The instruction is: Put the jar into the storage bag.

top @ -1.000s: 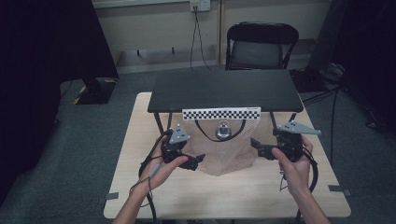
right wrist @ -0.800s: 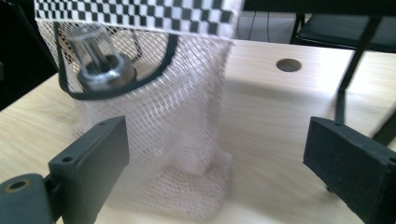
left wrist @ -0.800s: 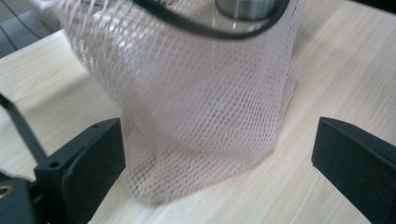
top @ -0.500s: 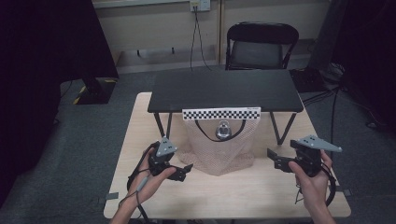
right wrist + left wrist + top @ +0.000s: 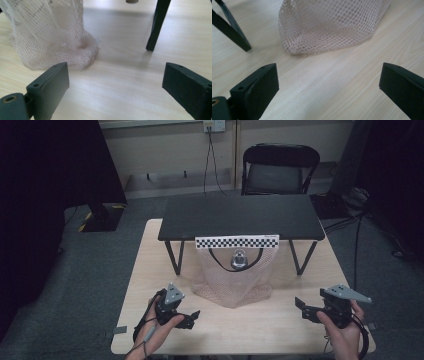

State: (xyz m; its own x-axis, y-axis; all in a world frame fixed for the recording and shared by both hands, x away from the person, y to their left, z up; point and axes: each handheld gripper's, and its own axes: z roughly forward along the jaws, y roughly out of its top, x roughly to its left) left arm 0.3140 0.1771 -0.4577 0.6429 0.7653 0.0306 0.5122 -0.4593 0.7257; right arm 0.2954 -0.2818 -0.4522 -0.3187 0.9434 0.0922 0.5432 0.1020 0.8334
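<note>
A pale pink mesh bag point(image 5: 234, 279) hangs from the front edge of a small black table point(image 5: 240, 216), its bottom resting on the wooden tabletop point(image 5: 260, 325). A black handle and a metal padlock-like piece point(image 5: 239, 260) show at its top. My left gripper point(image 5: 190, 319) rests low at the front left, open, with the mesh bag point(image 5: 329, 27) ahead of its jaws. My right gripper point(image 5: 302, 309) sits at the front right, open, the mesh bag point(image 5: 52, 37) to its left. Nothing is between either pair of jaws.
A checkered strip point(image 5: 237, 241) runs along the black table's front edge. Its black legs point(image 5: 174, 258) point(image 5: 300, 257) stand on the wood; one leg point(image 5: 156, 25) is ahead of my right gripper, another leg point(image 5: 229, 30) is left of my left. A black chair point(image 5: 277, 170) stands behind.
Both grippers have pulled back from the sides of the mesh bag toward the front edge, the left to the front left, the right farther right. The bag hangs untouched.
</note>
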